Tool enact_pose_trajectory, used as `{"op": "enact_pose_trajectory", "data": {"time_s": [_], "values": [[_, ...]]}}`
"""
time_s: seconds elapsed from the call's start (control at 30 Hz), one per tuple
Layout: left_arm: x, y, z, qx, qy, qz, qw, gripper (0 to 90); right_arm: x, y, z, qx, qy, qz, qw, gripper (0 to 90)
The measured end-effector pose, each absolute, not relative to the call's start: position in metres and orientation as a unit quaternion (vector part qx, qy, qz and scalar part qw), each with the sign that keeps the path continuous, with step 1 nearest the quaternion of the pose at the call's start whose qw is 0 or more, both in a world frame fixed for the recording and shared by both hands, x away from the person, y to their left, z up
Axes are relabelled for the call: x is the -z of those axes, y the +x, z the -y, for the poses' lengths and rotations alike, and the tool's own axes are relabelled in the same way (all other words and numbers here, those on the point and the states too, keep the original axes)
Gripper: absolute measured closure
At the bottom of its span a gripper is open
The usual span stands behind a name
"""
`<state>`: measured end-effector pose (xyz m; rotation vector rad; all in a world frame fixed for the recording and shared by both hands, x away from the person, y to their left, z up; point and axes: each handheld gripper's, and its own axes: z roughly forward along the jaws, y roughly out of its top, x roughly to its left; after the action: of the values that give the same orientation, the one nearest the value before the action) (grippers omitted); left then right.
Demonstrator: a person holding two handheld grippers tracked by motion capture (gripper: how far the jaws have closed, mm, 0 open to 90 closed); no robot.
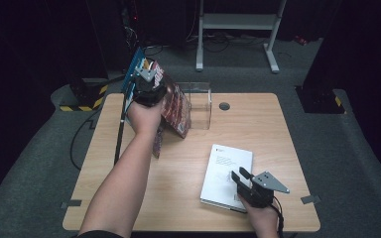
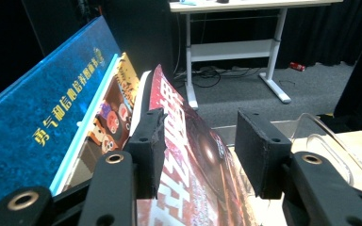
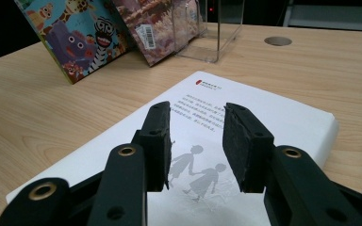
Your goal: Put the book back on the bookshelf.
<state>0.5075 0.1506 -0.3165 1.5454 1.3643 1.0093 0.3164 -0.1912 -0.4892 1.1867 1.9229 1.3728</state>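
Several thin, floppy books (image 1: 176, 106) lean far left; your left gripper (image 2: 200, 157) straddles the red one's top edge, jaws parted, not pinching. Grasp near its spine. Your right gripper (image 3: 195, 143) hovers unclenched over the white book (image 3: 264, 117).

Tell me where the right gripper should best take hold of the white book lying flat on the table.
Probably by the near long edge. The white book lies flat on the table, so its cover offers nothing to pinch. The right gripper hovers over its near corner, jaws apart. Coming in low from the person's side, one jaw could slide under that edge and one over.

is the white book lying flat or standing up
Lying flat: the white book rests cover-up on the table, closed.
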Motion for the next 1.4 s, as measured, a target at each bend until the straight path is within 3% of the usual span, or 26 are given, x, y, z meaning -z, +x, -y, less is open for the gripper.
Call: {"op": "enact_pose_trajectory", "data": {"time_s": [0.23,0.57,0.83,1.17,1.4], "values": [[0.324,0.502,-0.143,-0.375,0.637,-0.524,0.423,54.2,0.490,0.318,0.193,-0.498,0.439,-0.706,0.247,62.4],[0.339,0.487,-0.130,-0.347,0.674,-0.501,0.418,47.7,0.489,0.319,0.198,-0.498,0.432,-0.710,0.247,63.5],[0.360,0.466,-0.120,-0.323,0.702,-0.473,0.423,47.0,0.492,0.322,0.204,-0.475,0.444,-0.713,0.262,61.6],[0.393,0.447,-0.118,-0.304,0.722,-0.461,0.417,39.4,0.493,0.326,0.207,-0.448,0.453,-0.719,0.278,63.4],[0.418,0.430,-0.114,-0.263,0.742,-0.453,0.419,36.5,0.493,0.325,0.209,-0.443,0.456,-0.717,0.286,63.7]]}}
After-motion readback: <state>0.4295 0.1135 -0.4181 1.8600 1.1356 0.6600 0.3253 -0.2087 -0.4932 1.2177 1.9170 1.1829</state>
